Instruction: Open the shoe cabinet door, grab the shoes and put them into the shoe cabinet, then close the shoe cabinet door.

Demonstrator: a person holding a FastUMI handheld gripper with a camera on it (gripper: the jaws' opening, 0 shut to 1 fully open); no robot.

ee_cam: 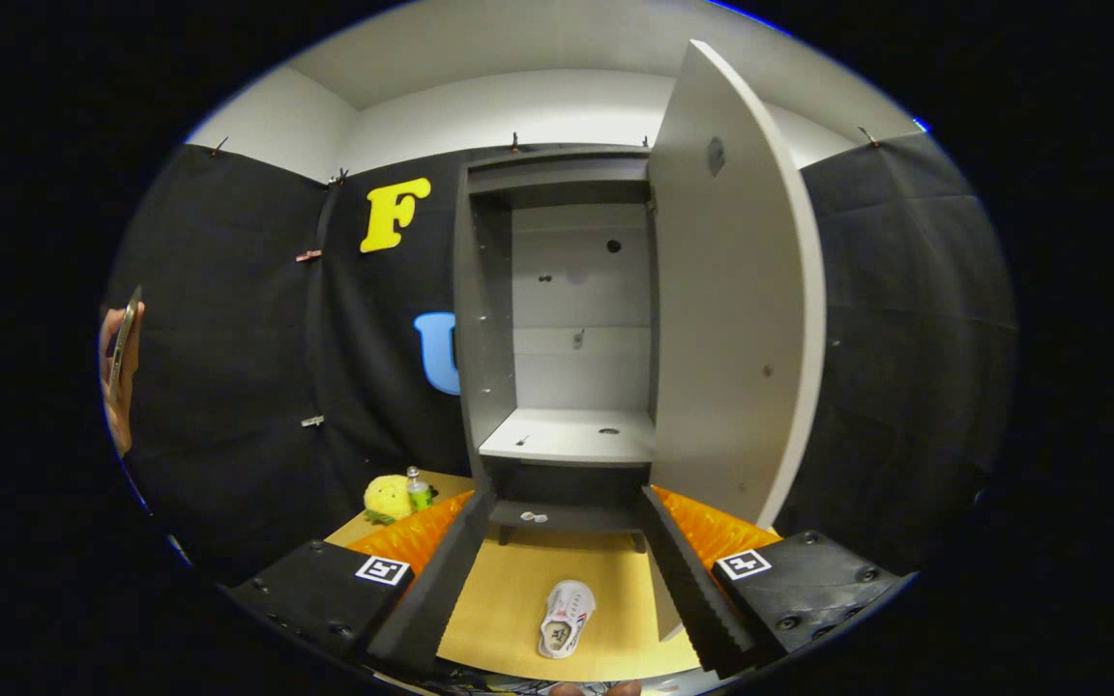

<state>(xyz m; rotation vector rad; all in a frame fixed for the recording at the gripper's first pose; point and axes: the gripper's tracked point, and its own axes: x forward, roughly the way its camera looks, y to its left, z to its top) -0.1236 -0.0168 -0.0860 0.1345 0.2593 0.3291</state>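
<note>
— Biggest thing ahead?
— Grey shoe cabinet (557, 319), upright against the black booth wall, beyond the fingers. Door (736, 309) swung wide open to the right side, inner face showing, a few small holes in it.
— Inside?
— Pale shelf (571, 435) at mid height, bare apart from a small round hole. Back panel with a few holes. Lower down, a dark shelf (562, 515) with a small pale bit lying on it, too small to identify.
— Gripper (562, 570)?
— Fingers spread wide apart, holding nothing. Dark ridged pads (692, 580), orange bodies behind, black blocks with square markers further back.
— Shoe?
— One white sneaker (566, 619) lying on the yellow wooden tabletop (518, 599), between the two fingers, in front of the cabinet's foot, touching neither finger. Sole or side facing up, hard to tell which.
— Smaller stuff?
— Left of the cabinet base: yellow plush toy (388, 498) and just beside it a small green bottle (418, 489). Far left, a hand (120, 387) holding up a phone (123, 333).
</note>
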